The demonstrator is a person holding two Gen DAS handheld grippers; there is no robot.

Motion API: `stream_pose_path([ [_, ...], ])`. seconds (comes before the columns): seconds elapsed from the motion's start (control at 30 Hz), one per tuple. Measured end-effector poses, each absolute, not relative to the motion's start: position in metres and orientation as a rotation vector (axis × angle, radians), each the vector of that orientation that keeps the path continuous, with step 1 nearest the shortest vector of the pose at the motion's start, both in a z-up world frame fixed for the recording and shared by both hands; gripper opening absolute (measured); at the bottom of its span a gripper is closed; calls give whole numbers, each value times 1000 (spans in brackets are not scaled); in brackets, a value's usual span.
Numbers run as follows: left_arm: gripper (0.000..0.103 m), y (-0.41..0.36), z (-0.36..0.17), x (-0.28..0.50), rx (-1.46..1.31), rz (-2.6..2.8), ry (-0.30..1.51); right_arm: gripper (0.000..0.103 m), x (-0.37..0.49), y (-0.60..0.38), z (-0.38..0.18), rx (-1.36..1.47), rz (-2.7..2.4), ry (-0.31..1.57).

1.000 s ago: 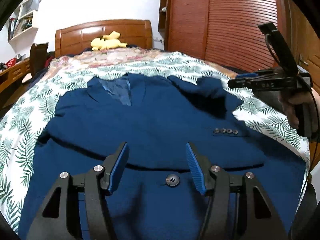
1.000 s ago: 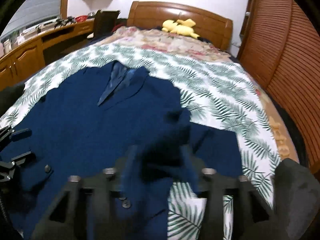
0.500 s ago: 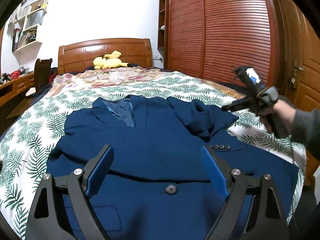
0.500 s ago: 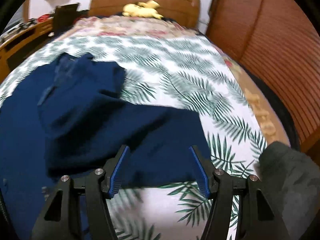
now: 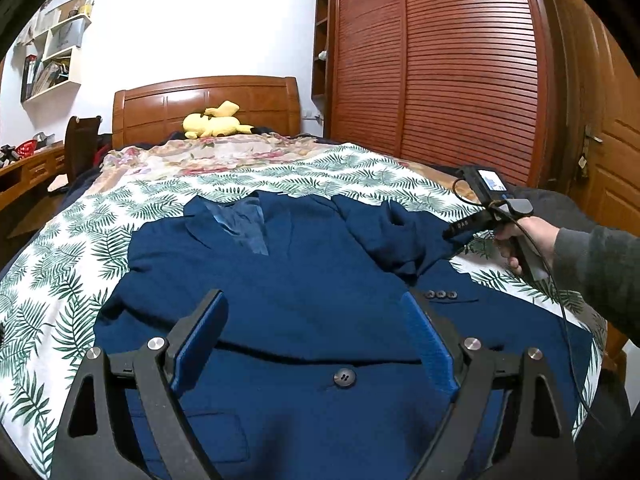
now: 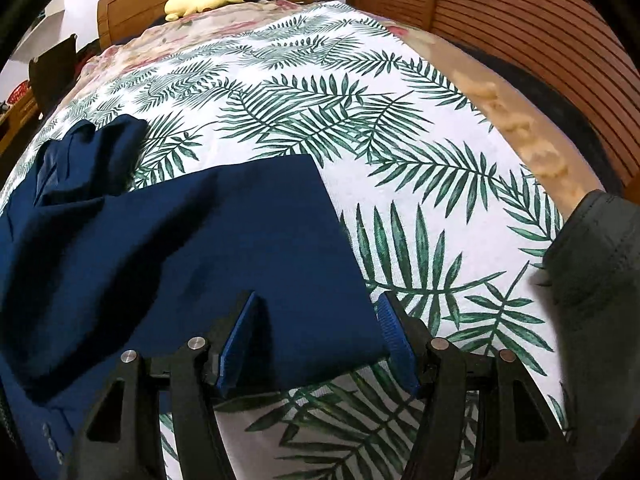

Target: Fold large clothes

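The navy jacket (image 5: 304, 280) lies flat on the bed (image 5: 60, 280), its hem cut off below the left hand-held gripper (image 5: 316, 340), whose jaws gape above it. The right hand-held gripper (image 6: 316, 340) straddles the sleeve (image 6: 240, 260) edge, unclamped; contact unclear.

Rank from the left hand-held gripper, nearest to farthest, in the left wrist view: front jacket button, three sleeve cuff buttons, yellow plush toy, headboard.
From the left hand-held gripper:
1. Front jacket button, right between the fingers, low centre.
2. Sleeve cuff buttons, beyond the right finger.
3. Yellow plush toy, far end of the bed.
4. Headboard, just behind the toy.
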State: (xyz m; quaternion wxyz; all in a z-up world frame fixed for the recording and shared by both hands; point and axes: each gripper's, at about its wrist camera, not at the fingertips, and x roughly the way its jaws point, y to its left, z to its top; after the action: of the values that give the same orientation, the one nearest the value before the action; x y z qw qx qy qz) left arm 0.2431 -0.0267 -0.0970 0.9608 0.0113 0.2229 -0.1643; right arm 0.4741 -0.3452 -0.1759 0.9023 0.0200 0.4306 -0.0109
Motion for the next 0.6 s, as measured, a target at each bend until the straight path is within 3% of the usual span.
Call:
stream_pose_path([
  [0.07, 89, -27, -97, 243, 27, -339, 454, 56, 476, -342, -179, 40, 28, 909],
  [0.1, 89, -27, -97, 242, 25, -345, 455, 31, 476, -339, -179, 36, 70, 913],
  [0.13, 89, -28, -96, 242, 24, -351, 455, 18, 475, -335, -177, 37, 111, 922],
  [0.6, 89, -15, -93, 232, 36, -324, 460, 14, 377, -220, -50, -88, 368, 585],
])
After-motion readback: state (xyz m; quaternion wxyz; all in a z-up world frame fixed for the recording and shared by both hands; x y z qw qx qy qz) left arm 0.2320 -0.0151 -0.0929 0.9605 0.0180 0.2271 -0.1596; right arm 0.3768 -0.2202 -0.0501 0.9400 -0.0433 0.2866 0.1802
